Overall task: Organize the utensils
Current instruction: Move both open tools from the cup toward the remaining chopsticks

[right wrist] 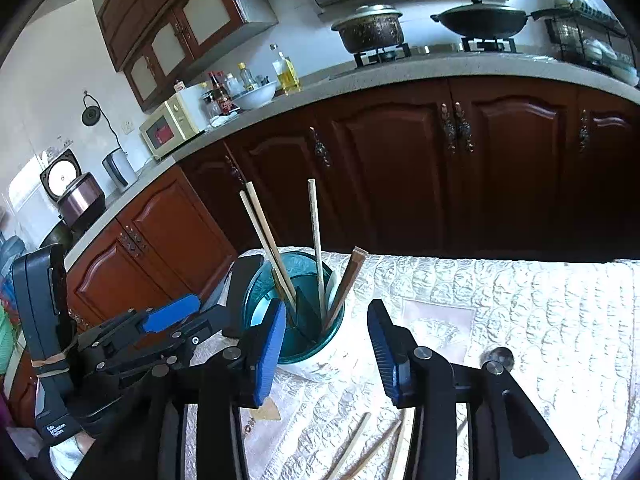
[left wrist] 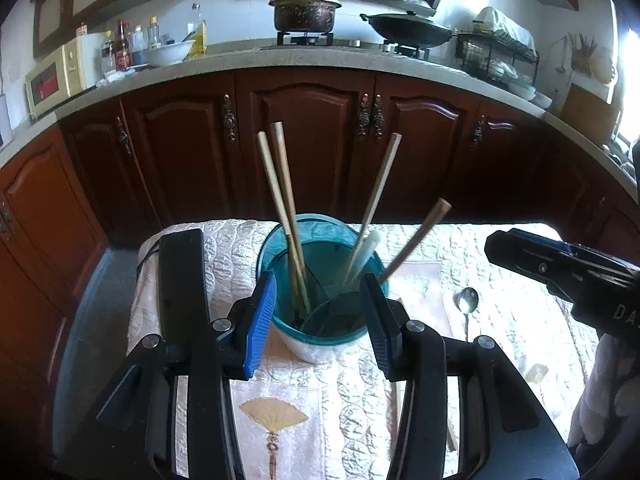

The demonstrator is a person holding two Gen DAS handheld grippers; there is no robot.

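A teal utensil cup stands on the quilted table cloth and holds several chopsticks and a white spoon handle. My left gripper is open, its blue pads on either side of the cup's near wall. A metal spoon lies right of the cup. My right gripper is open and empty, just right of the cup. Loose chopsticks lie on the cloth below it. The spoon bowl peeks behind its right finger.
A black device lies left of the cup. Brown kitchen cabinets and a counter with a pot, a wok and a microwave stand beyond the table's far edge.
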